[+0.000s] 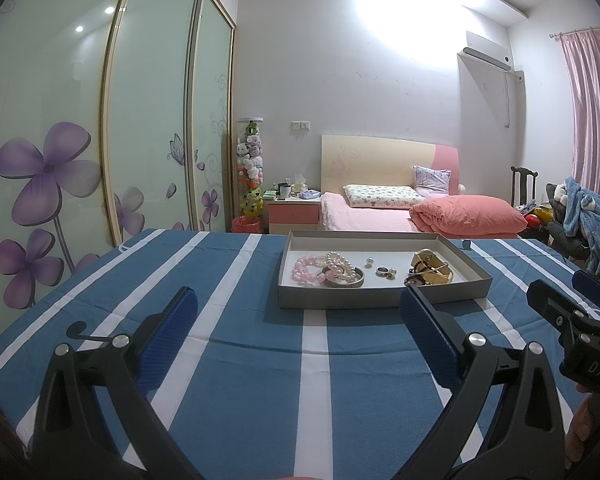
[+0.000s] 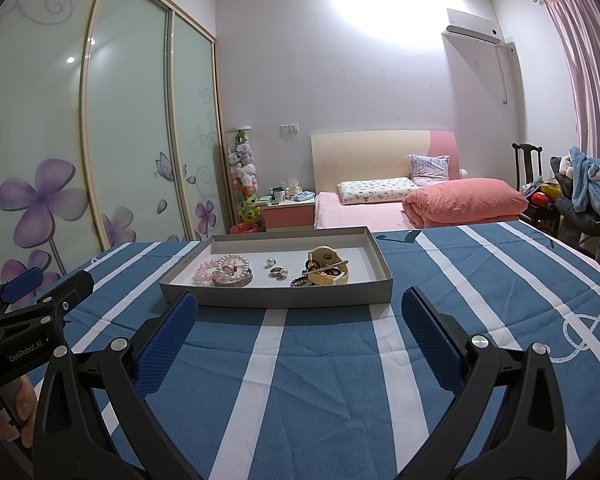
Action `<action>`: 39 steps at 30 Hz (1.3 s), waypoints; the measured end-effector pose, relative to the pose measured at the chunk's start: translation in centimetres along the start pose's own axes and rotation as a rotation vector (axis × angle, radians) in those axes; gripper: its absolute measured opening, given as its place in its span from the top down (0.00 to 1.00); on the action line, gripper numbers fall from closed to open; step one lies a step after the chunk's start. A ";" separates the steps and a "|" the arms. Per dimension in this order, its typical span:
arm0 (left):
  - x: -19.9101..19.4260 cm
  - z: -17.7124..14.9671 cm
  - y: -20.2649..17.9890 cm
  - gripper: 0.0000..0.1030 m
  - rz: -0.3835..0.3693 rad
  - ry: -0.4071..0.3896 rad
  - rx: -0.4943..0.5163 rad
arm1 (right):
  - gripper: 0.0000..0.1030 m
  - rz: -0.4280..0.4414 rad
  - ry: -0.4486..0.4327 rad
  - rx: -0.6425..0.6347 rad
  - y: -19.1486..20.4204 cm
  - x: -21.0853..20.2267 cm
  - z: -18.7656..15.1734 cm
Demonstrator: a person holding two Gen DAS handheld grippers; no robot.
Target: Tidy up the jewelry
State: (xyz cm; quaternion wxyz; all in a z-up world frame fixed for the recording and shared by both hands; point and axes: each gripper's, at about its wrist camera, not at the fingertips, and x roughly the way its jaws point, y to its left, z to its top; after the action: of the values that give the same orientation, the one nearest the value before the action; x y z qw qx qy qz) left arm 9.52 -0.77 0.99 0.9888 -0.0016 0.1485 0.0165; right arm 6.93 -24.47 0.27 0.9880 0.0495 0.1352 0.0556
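Left gripper (image 1: 298, 300) jaws spread wide, nothing between them, blue pads (image 1: 168, 340) hanging over the striped blue-and-white cloth (image 1: 236, 360). Right gripper (image 2: 300, 304) the same: jaws released, empty, over the cloth. Both sit side by side, near each other (each one shows at the edge of the other's view).

Just past the tips of both sets of jaws sits a flat grey tray (image 1: 380, 300) on the cloth, ahead and slightly right of the left jaws, ahead and slightly left of the right jaws. The left fingertip of the right gripper overlaps the tray's near wall in view; can't tell if touching.

Inside the tray, all the jewelry:
- pink bead bracelet (image 1: 306, 270), far left end
- white pearl bracelet (image 1: 340, 264) lying partly over a silver bangle (image 1: 344, 280), touching the pink one
- small pearl earring (image 1: 369, 261) alone in the middle
- ring (image 1: 381, 271) with another small pearl piece just beside it
- cream-yellow box (image 1: 432, 266), lid up, with dark beaded pieces (image 1: 414, 278) tangled against it; a thin metal stick lies across it

Beyond the tray: pink bed (image 1: 364, 216) with a folded coral quilt (image 1: 468, 212), nightstand (image 1: 294, 212), flower-print sliding wardrobe (image 1: 80, 140) off to the left.
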 end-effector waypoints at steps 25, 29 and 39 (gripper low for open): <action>0.0 -0.5 -0.2 0.04 0.004 0.000 0.002 | 0.02 0.000 0.001 0.001 -0.1 0.0 -0.1; 0.0 -0.7 -0.4 0.04 0.007 -0.001 0.004 | 0.02 -0.001 0.001 0.002 -0.1 0.0 -0.1; 0.1 -0.6 -0.1 0.04 0.000 0.008 -0.005 | 0.02 -0.001 0.001 0.002 -0.1 0.0 -0.1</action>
State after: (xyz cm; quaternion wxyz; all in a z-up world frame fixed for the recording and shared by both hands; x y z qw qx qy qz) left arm 9.48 -0.90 0.35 0.9882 -0.0041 0.1523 0.0170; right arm 6.95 -24.55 0.18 0.9879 0.0504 0.1358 0.0549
